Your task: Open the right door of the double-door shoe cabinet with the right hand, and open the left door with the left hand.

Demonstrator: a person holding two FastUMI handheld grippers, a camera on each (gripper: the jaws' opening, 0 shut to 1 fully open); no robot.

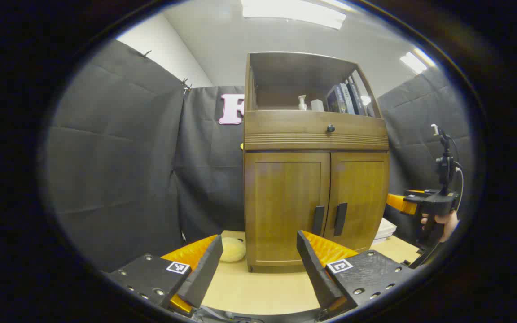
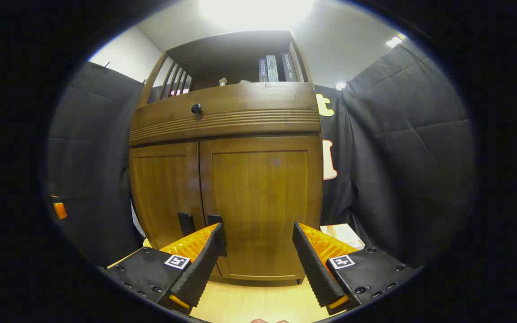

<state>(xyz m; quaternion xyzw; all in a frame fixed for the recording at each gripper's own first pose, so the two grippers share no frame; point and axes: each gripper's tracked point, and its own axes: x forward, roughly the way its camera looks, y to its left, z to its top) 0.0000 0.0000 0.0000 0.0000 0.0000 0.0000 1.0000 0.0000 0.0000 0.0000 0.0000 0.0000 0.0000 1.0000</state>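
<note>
The wooden shoe cabinet [image 1: 285, 134] stands on a pale floor with both lower doors closed. The left door [image 1: 283, 202] and right door [image 1: 361, 193] each carry a dark vertical handle near the middle seam, the left handle [image 1: 317, 220] and the right handle [image 1: 340, 218]. My left gripper [image 1: 259, 242] is open, some way short of the left door. My right gripper [image 2: 257, 231] is open close in front of the right door [image 2: 260, 197], and its left finger covers the lower part of that door's handle [image 2: 213, 219]. It also appears as the right gripper [image 1: 402, 204] held by a hand [image 1: 442, 222].
Above the doors is a drawer with a dark knob [image 1: 330, 128], then an open shelf with books [image 1: 343, 98] and a bottle [image 1: 302, 103]. A pale round object [image 1: 232, 249] lies left of the cabinet; a white stack [image 1: 384, 229] and a box [image 2: 341, 233] lie right. Black cloth walls surround.
</note>
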